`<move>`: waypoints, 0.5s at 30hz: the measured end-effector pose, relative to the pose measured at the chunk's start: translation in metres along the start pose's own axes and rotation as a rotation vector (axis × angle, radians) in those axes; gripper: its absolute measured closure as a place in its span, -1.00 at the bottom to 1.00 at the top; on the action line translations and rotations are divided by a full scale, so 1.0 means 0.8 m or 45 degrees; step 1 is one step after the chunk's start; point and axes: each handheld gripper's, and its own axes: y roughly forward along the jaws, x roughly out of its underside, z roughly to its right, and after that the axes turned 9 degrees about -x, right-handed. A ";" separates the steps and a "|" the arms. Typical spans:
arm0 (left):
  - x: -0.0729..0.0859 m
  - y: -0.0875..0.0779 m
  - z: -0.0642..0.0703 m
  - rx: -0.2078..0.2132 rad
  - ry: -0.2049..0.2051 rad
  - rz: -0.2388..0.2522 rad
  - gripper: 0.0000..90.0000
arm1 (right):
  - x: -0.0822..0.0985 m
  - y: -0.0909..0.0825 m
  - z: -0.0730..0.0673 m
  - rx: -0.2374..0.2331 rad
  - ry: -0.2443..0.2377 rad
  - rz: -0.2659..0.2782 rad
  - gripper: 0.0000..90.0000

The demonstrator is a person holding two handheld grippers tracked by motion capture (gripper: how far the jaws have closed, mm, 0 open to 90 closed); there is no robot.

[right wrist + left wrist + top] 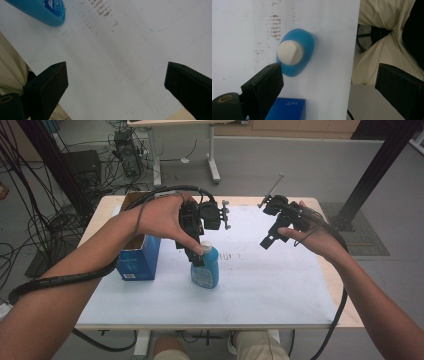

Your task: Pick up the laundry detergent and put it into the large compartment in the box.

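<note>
Hovering left claw [196, 251] pointing down, open above blue bottle [205, 270]

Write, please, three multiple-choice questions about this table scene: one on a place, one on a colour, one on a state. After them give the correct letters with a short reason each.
1. Where does the blue box stand, seen in the high view?
A. left of the bottle
B. right of the bottle
C. on the floor

2. What colour is the cap of the blue bottle?
A. red
B. white
C. black

3. How are the left tongs?
A. shut on the cap
B. shut on the box
C. open above the bottle

Answers:
1 A: the high view shows the box at the table's left part, with the bottle to its right.
2 B: the left gripper view shows a white cap on the blue body.
3 C: in that view the two jaws stand wide apart and press on nothing.
</note>
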 end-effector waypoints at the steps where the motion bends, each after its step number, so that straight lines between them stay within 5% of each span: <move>1: 0.000 0.000 0.000 0.000 0.000 0.000 -0.81 | 0.001 0.000 0.000 -0.001 0.000 0.003 -0.89; 15: 0.001 -0.004 0.001 -0.013 0.012 0.006 -0.81 | 0.003 -0.001 -0.005 0.000 0.004 0.006 -0.89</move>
